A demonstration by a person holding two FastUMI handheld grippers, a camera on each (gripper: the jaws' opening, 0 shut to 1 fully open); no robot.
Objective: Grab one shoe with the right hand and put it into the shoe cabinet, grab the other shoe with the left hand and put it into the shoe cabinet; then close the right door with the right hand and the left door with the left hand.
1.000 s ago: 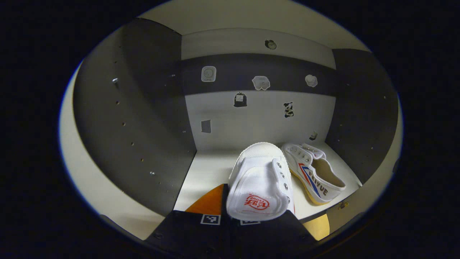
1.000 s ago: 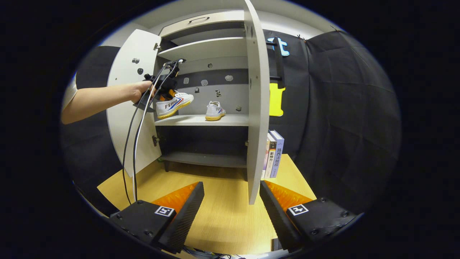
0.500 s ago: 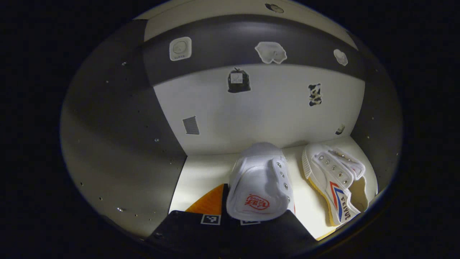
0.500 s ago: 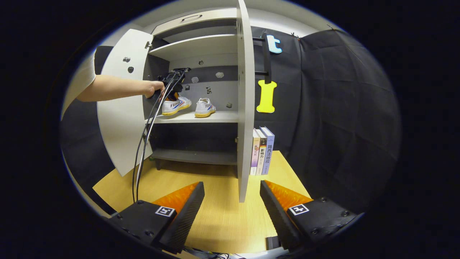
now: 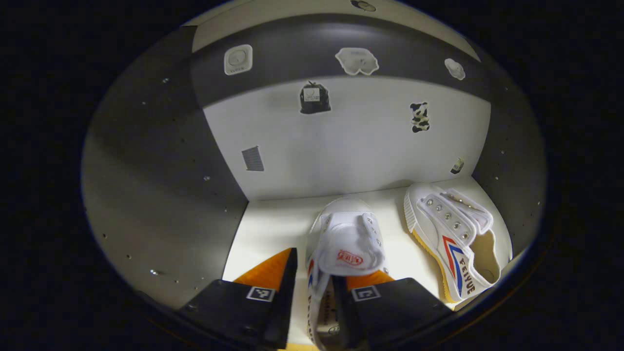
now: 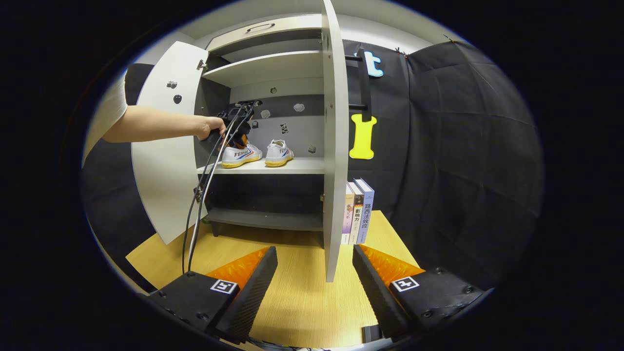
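Left gripper (image 5: 314, 292) sits spread around the left shoe (image 5: 346, 243) on the shelf (image 5: 273, 226), just beside the other shoe (image 5: 453, 234), while the right gripper (image 6: 314, 287) hangs open too.

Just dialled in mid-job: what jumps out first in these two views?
Two white shoes on the cabinet's middle shelf: one lies free at the right, the other sits between the left gripper's parted fingers. Both doors are open, and the right door stands edge-on before the empty right gripper.

Our left gripper view sits close inside the cabinet (image 5: 161, 195), facing its back wall just ahead. Our right gripper view looks from well back at the same shelf (image 6: 292, 166), sharing both shoes (image 6: 279, 152).
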